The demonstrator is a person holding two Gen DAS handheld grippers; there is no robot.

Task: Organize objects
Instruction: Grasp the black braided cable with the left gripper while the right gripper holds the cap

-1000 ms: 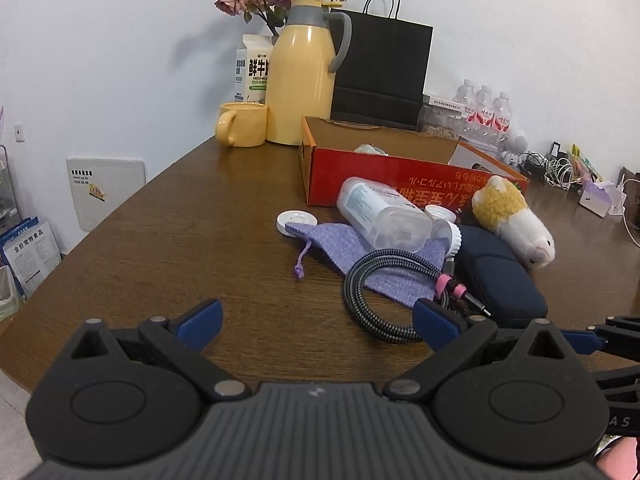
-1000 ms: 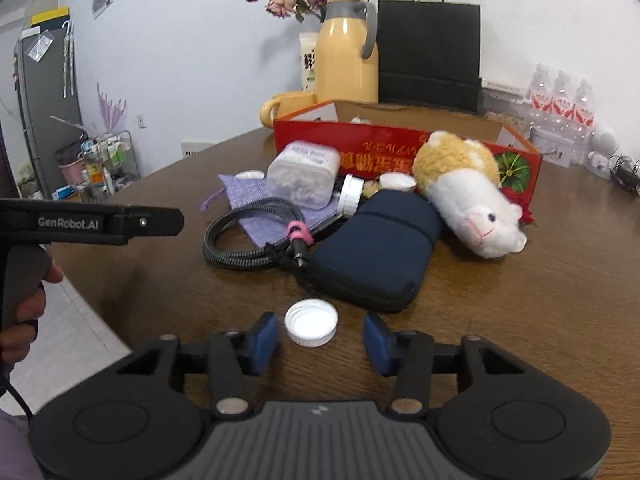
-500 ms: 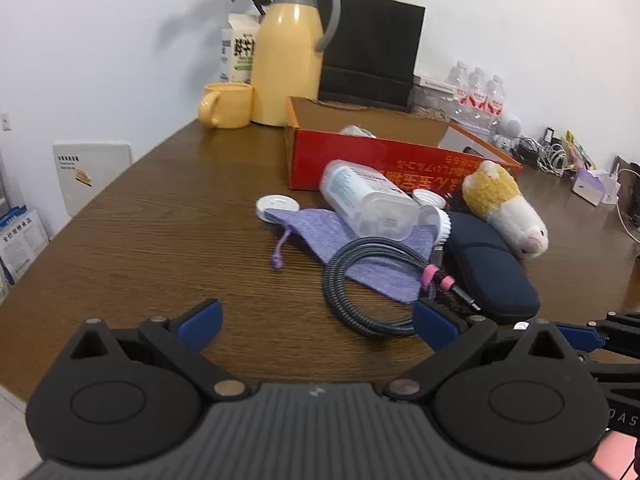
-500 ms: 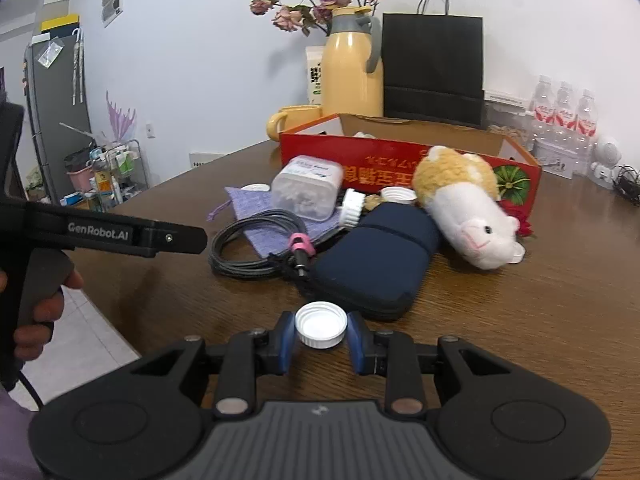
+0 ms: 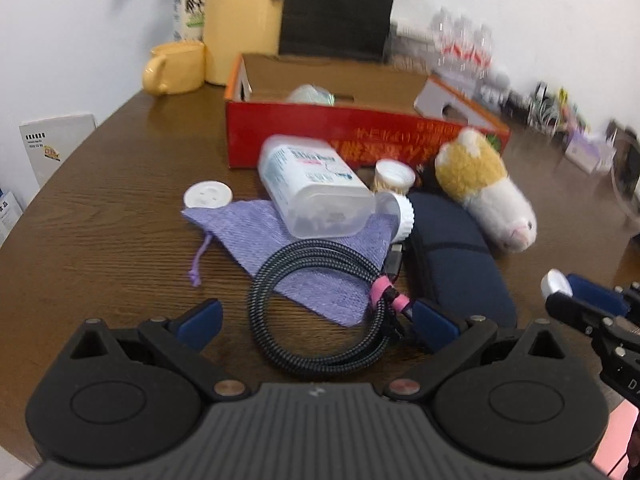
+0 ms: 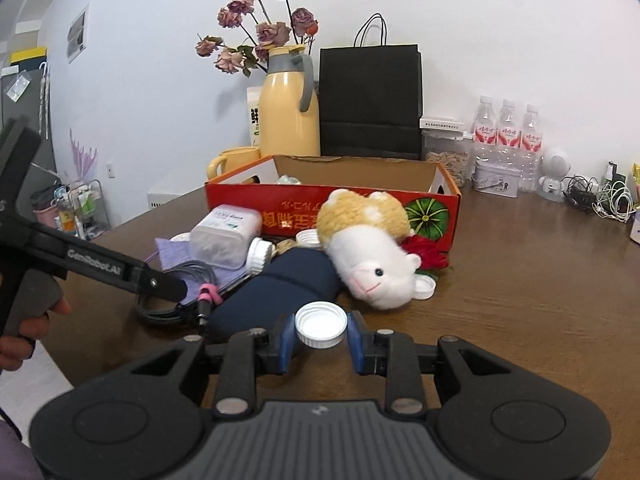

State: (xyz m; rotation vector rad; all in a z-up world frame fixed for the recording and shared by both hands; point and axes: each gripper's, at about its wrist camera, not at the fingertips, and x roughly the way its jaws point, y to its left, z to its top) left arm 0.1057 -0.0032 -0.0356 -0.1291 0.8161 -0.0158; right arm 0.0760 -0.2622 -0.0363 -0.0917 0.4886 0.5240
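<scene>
- Step in hand: the right gripper (image 6: 321,340) has its fingers (image 6: 285,340) clamped on a white bottle cap (image 6: 321,324), one pad on each side of the rim. The cap sits clear of the desk (image 6: 520,280), so this reads as the carry phase of putting one item away.
- Location of the task's things: the remaining clutter lies in front of the red cardboard box (image 6: 332,210): a clear plastic bottle (image 5: 320,196) on its side, a purple pouch (image 5: 256,228), a coiled braided cable (image 5: 320,308), a dark blue case (image 5: 452,272) and a plush toy (image 6: 368,248). Further loose caps lie near the box and beside the plush toy.
- Next move, as a judgement: the likely destination is the open box. The cap would have to travel over the case and the plush toy, clear the box's near wall, and be released only once above the box interior.
- Right gripper pose: pitched slightly downward, pointing across the desk toward the box.
- Left gripper (image 5: 316,320): fingers (image 5: 200,316) wide apart and empty, tilted steeply down over the cable; the coil lies between them without visible contact. The picture is blurred.
- A hand (image 6: 24,332) wraps the left gripper's handle at the edge of the right wrist view.
</scene>
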